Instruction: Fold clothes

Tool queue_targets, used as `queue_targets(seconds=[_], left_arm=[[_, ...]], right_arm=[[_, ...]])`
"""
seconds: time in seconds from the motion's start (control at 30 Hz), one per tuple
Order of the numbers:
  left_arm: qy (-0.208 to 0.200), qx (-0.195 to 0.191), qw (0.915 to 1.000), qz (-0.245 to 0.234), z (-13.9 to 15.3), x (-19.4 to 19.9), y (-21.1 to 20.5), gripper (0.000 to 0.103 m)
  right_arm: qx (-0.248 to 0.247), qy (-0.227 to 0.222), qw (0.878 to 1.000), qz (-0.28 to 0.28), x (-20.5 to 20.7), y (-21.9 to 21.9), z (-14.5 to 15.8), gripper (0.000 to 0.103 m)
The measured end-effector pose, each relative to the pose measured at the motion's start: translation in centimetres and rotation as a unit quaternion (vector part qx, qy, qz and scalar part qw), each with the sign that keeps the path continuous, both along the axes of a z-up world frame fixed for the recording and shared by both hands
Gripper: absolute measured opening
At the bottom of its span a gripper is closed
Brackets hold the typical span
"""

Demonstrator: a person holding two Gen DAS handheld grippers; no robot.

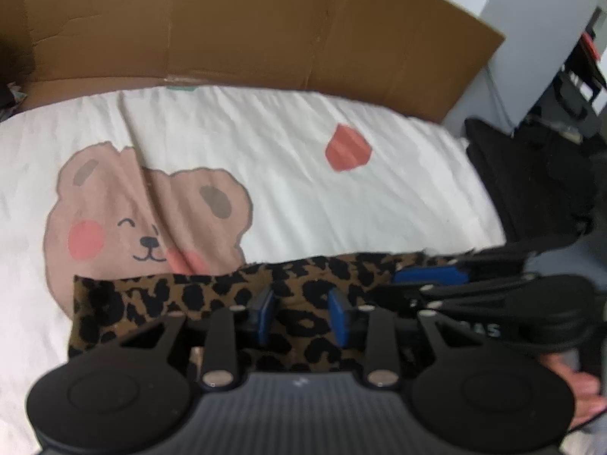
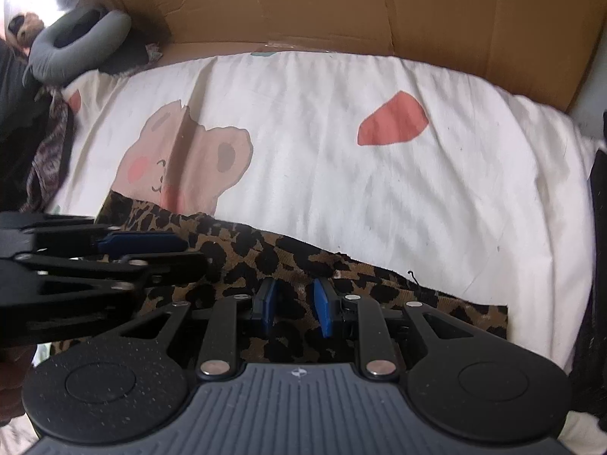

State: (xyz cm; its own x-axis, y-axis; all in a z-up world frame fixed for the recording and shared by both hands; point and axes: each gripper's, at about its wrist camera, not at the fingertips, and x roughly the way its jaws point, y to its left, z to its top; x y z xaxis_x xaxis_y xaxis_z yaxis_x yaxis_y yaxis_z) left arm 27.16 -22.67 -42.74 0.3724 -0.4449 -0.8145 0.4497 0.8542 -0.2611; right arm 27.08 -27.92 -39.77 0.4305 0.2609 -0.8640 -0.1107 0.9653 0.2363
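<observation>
- Low across both wrist views, the leopard-print garment [image 1: 212, 295] lies flat along the near edge of the white bear-print sheet [image 1: 288, 174].
- Left gripper [image 1: 301, 314] points down at it, blue pads apart, cloth showing in the gap; no pinch that I can see.
- Right gripper [image 2: 294, 305] likewise, jaws partly open over the print, nothing clamped.
- Upper frame: a cardboard sheet [image 1: 235, 26] stands behind the bed.
- Upper left of the right view: a grey neck pillow [image 2: 76, 43].
</observation>
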Motion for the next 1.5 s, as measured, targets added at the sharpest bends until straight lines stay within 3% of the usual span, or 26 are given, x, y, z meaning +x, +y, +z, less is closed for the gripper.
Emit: queue_targets(seconds=[0.03, 0.07, 0.27, 0.47, 0.73, 1.0, 1.33, 1.5], left_arm=[[0.001, -0.007, 1.0000, 0.001, 0.3, -0.2, 0.0, 0.053], [-0.001, -0.007, 1.0000, -0.002, 0.6, -0.4, -0.2, 0.054], [0.000, -0.010, 0.9999, -0.014, 0.8, -1.0, -1.1, 0.053], [0.011, 0.016, 0.9996, -0.023, -0.5, -1.3, -1.5, 0.032], [0.029, 0.023, 0.9990, -0.025, -1.8, -0.8, -1.4, 0.034], [0.029, 0.017, 0.9991, -0.028, -2.1, -0.8, -1.2, 0.034], [0.025, 0.018, 0.9991, -0.030, -2.2, -0.9, -1.3, 0.034], [0.023, 0.020, 0.9990, -0.033, -2.2, -0.9, -1.3, 0.034]], right_arm=[[0.002, 0.000, 1.000, -0.001, 0.0, 0.0, 0.0, 0.029], [0.003, 0.000, 1.000, -0.002, 0.0, 0.0, 0.0, 0.029], [0.009, -0.008, 1.000, 0.002, -0.3, -0.2, -0.2, 0.029], [0.021, -0.008, 1.000, 0.002, -0.2, -0.6, -0.3, 0.029], [0.022, -0.010, 1.000, -0.001, -0.2, -0.9, 1.0, 0.030], [0.023, -0.047, 0.998, 0.017, -3.7, -1.4, 3.9, 0.033], [-0.020, -0.025, 0.998, 0.047, -5.1, 1.6, 1.1, 0.035], [-0.034, -0.002, 0.999, 0.018, -4.8, -0.3, 0.5, 0.035]])
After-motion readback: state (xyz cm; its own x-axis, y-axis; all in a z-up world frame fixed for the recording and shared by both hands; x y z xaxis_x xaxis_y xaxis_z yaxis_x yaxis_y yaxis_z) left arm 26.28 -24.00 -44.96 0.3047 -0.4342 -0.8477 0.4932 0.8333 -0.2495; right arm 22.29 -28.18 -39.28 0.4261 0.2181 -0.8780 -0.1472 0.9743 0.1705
